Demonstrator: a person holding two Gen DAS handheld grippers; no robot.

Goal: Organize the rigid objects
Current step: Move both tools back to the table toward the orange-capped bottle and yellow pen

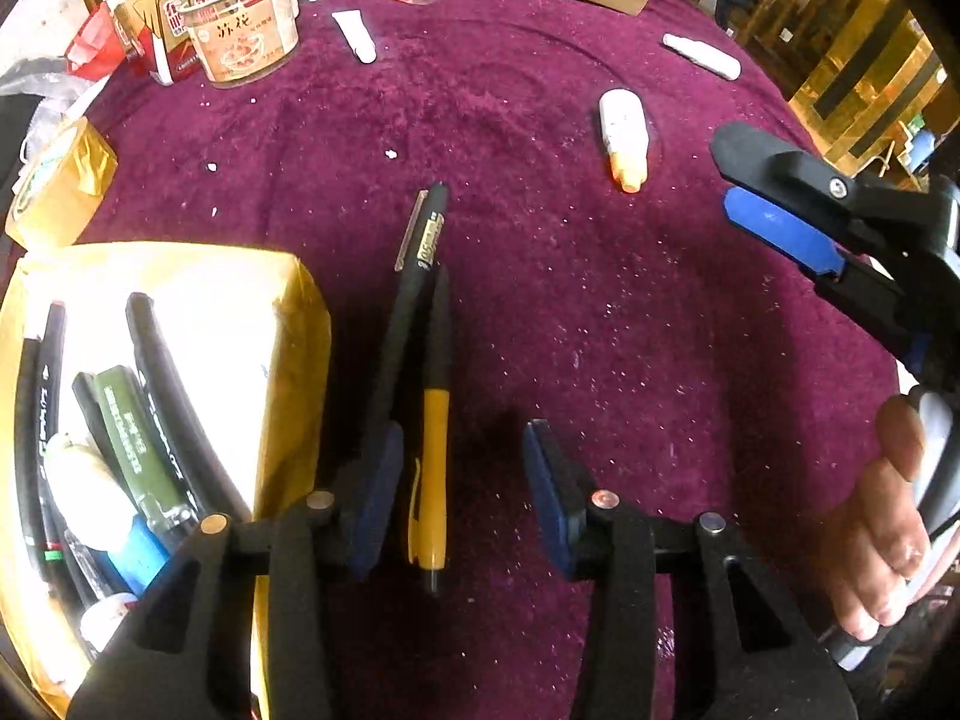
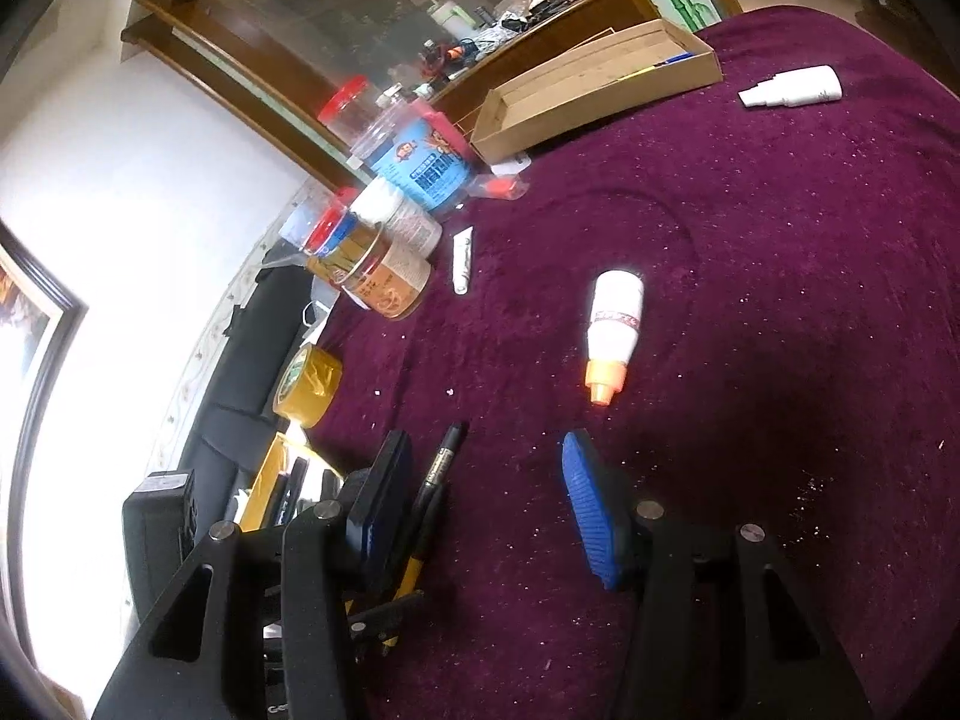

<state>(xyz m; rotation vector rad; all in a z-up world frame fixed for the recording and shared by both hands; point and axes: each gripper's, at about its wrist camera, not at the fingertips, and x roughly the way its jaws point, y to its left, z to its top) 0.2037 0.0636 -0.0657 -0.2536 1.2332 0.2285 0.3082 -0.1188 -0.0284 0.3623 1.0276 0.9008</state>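
Purple cloth (image 1: 540, 312) bears tub (image 1: 243, 30) reading "苏花".

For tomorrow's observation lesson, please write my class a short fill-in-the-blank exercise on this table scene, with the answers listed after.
1. The tablecloth is dark ____.
2. The white bottle lying on the cloth has an ____ cap.
3. Beside the black pen lies a pen with a ____ barrel.
4. The jaws of the left gripper stand ____, gripping nothing.

Missing words: red; orange; yellow; open
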